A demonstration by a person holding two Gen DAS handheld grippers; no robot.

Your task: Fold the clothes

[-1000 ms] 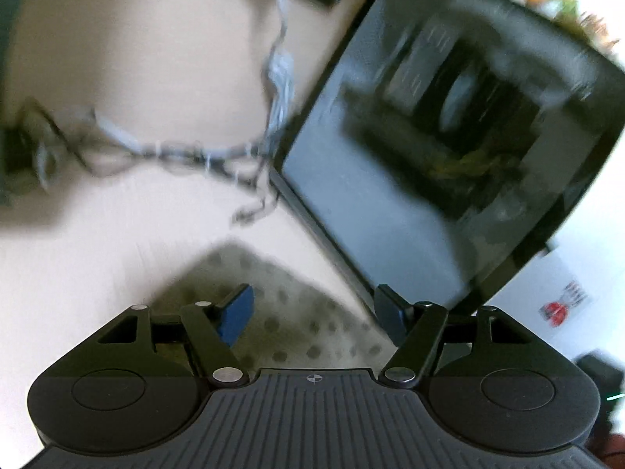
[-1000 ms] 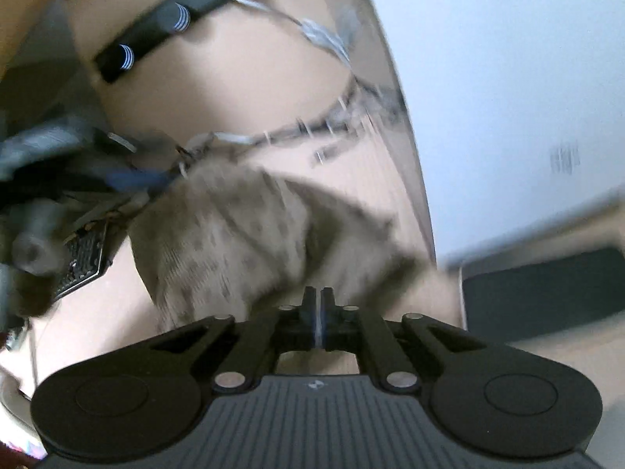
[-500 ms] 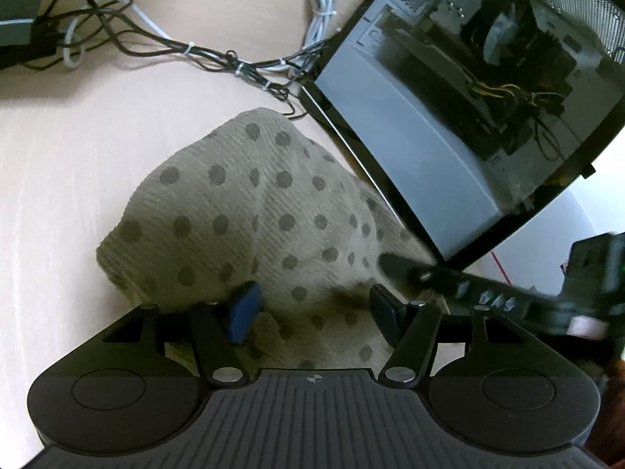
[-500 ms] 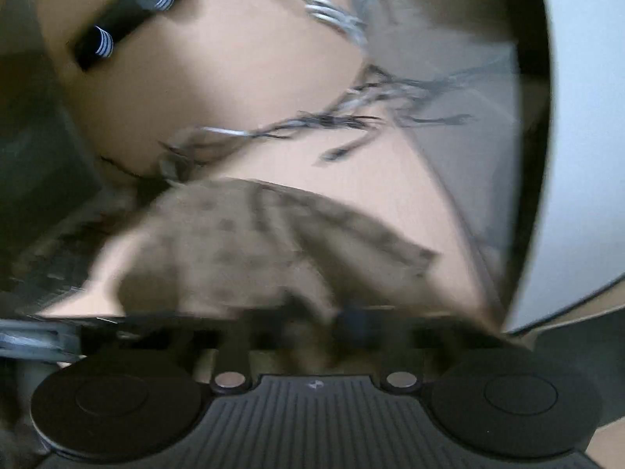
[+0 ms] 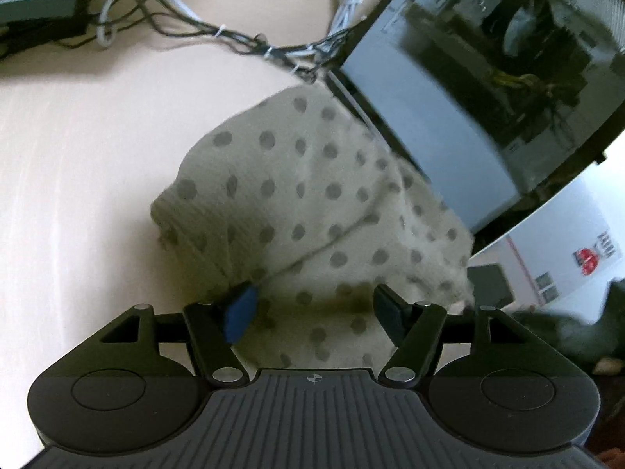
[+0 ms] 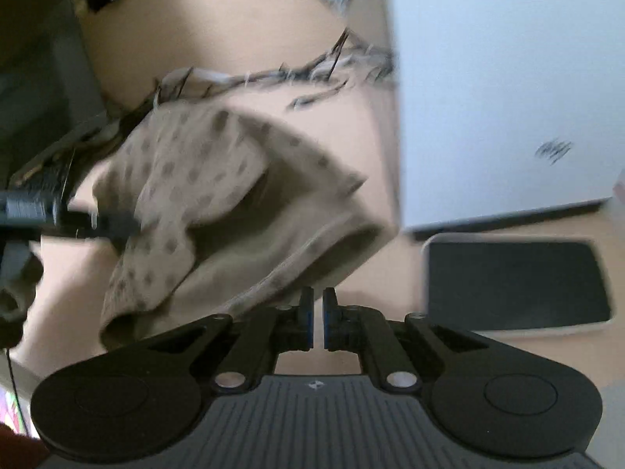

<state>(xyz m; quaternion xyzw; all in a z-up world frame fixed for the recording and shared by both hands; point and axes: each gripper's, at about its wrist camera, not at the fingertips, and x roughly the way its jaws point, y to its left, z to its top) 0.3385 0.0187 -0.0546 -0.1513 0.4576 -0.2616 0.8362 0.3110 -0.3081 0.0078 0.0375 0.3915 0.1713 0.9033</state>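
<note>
On my left wrist view, the upper left of the frame holds a tangle of cables (image 5: 172,19) on the pale table (image 5: 70,179). At centre lies the dotted beige garment (image 5: 304,195), bunched into a mound, its far edge against the dark glass-sided computer case (image 5: 480,90) in the upper right. My left gripper (image 5: 314,310) sits low in the frame with its fingers spread wide over the near part of the cloth; the blue pad of the left finger touches a gathered fold, the right finger hangs just above the fabric, and nothing is clamped.

On my right wrist view, the garment (image 6: 218,203) is lifted at centre left, blurred. My right gripper (image 6: 317,320) has its fingers nearly together with a thin gap showing; the hem runs down to them, but I cannot tell whether it is pinched. A dark pad (image 6: 515,281) lies at right.
</note>
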